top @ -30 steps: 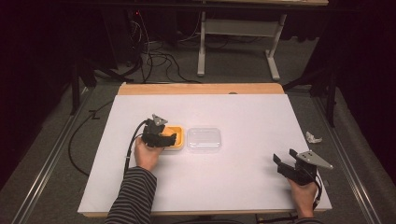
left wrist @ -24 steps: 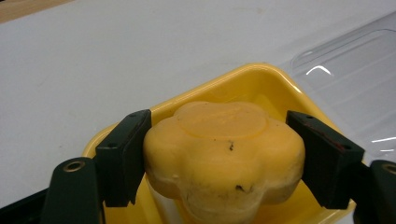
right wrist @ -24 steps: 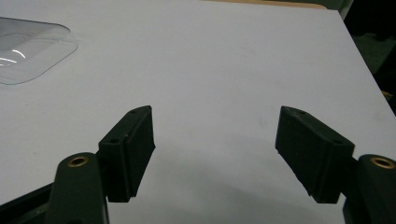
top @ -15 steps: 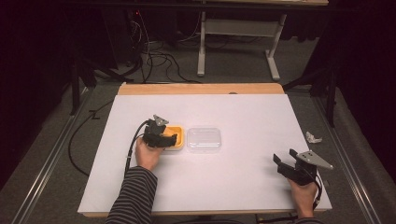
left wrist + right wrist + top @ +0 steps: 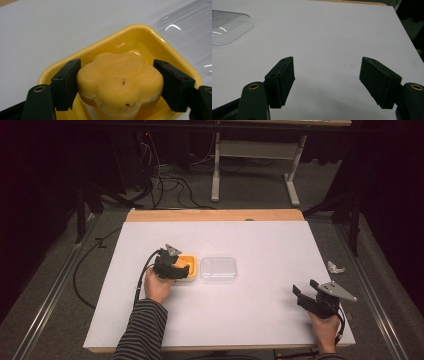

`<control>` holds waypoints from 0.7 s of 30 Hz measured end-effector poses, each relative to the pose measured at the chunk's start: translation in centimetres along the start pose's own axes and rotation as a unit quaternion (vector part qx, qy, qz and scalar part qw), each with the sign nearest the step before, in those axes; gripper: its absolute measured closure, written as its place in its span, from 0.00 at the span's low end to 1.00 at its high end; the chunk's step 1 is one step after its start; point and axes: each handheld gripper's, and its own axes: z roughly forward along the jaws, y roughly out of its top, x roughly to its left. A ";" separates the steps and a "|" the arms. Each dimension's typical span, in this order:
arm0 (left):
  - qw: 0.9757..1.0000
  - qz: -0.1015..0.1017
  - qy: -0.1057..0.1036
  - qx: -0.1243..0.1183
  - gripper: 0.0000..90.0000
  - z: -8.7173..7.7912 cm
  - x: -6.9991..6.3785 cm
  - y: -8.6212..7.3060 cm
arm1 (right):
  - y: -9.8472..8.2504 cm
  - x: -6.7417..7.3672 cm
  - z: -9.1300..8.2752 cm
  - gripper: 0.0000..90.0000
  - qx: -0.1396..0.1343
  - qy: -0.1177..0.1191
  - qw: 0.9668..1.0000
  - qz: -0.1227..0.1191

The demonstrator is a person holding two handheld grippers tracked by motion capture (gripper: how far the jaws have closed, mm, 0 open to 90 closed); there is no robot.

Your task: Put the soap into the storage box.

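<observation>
Left gripper (image 5: 117, 82): pads clamped on either flank of a yellow lobed block (image 5: 120, 80), held over or in the yellow tray (image 5: 140, 32); whether the block rests on the tray floor I cannot tell.

Yellow lobed block: flower-shaped in outline, flat top with a faint pressed ring, waxy matt skin, a few dark specks and scuffs. Looks like soap or a moulded toy cake: light, fairly firm, probably a little slick. The scalloped sides give the pads hollows to seat in; a side grip across two opposite lobes, as now, seems the sound place. A hard squeeze could dent it.

Yellow tray: glossy plastic, rounded corners, shallow walls, stiff and light. It sits left of centre on the white table (image 5: 250, 315).

Clear lid (image 5: 218, 268): thin transparent plastic, rounded rectangle, lying flat just beside the tray on its right. Likely flimsy and slippery.

Right gripper (image 5: 327, 80): pads wide apart, nothing between them, held above bare table near the right front corner.

Crumpled white scrap (image 5: 335, 267): at the table's right edge.
</observation>
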 end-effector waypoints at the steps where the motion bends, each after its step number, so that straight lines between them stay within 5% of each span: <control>1: 1.000 0.001 -0.001 0.003 0.28 0.0 0.0 0.0 | 0.0 0.0 0.0 0.32 0.000 0.000 1.000 -0.001; 21: 1.000 -0.005 -0.002 0.025 0.28 0.3 0.5 -0.3 | 0.0 0.0 0.1 0.32 0.003 0.002 1.000 0.002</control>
